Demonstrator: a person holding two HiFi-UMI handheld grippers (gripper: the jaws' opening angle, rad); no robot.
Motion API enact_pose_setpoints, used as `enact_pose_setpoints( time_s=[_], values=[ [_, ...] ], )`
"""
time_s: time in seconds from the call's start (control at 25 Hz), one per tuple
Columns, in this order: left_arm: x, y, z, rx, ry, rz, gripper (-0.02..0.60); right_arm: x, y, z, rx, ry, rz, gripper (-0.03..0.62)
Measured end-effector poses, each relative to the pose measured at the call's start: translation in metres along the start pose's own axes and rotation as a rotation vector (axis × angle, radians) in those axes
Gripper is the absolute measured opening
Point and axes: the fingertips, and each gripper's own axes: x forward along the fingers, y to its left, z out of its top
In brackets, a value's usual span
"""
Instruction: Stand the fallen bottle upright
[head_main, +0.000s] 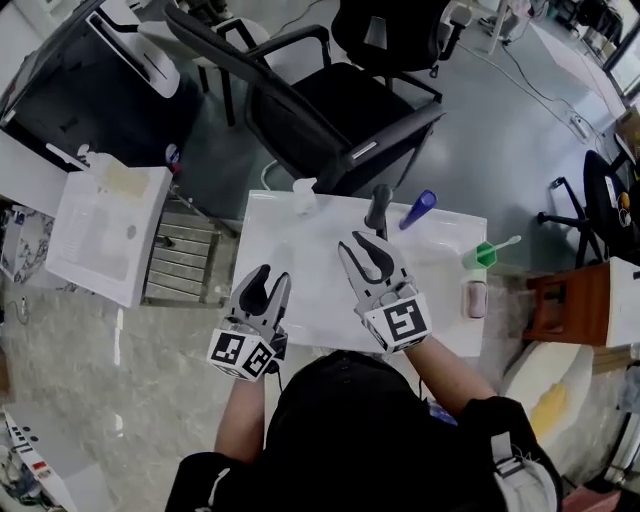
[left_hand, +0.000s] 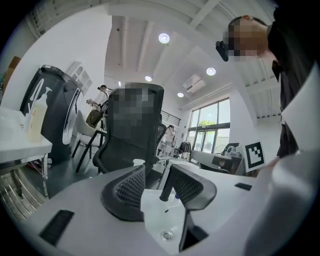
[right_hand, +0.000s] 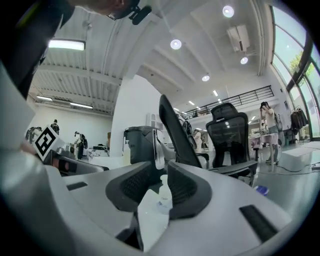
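A small clear bottle (head_main: 303, 197) with a white cap stands upright on the far left corner of the white washbasin (head_main: 300, 300). In the right gripper view the bottle (right_hand: 163, 192) shows through the gap between the jaws, well beyond them. My right gripper (head_main: 364, 243) (right_hand: 161, 172) hovers over the basin in front of the black faucet (head_main: 378, 208), jaws narrowly apart and holding nothing. My left gripper (head_main: 272, 278) (left_hand: 156, 172) sits over the basin's near left part, also open and empty; the faucet (left_hand: 167, 187) shows between its jaws.
A blue tube (head_main: 418, 210) lies at the basin's back edge. A green cup with a toothbrush (head_main: 483, 254) and a pink item (head_main: 476, 298) stand on its right side. A black office chair (head_main: 330, 100) is behind the basin, a second white basin (head_main: 100, 230) to the left.
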Motion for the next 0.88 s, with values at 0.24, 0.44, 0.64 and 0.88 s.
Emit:
enact_pose_setpoints(
  time_s=[0.24, 0.44, 0.64, 0.88],
  values=[
    [0.028, -0.041, 0.000, 0.020, -0.010, -0.037, 0.124, -0.082, -0.094, -0.001, 0.013, 0.020, -0.228, 0.090],
    [0.046, -0.082, -0.006, 0.034, -0.007, -0.104, 0.089, -0.141, -0.145, 0.003, 0.053, -0.014, -0.367, 0.067],
    [0.059, -0.115, -0.007, 0.066, -0.016, -0.123, 0.066, -0.183, -0.158, -0.001, 0.058, -0.012, -0.406, 0.057],
    [0.074, -0.142, -0.006, 0.116, -0.007, -0.109, 0.017, -0.215, -0.170, -0.004, 0.064, -0.012, -0.432, 0.029]
  ],
)
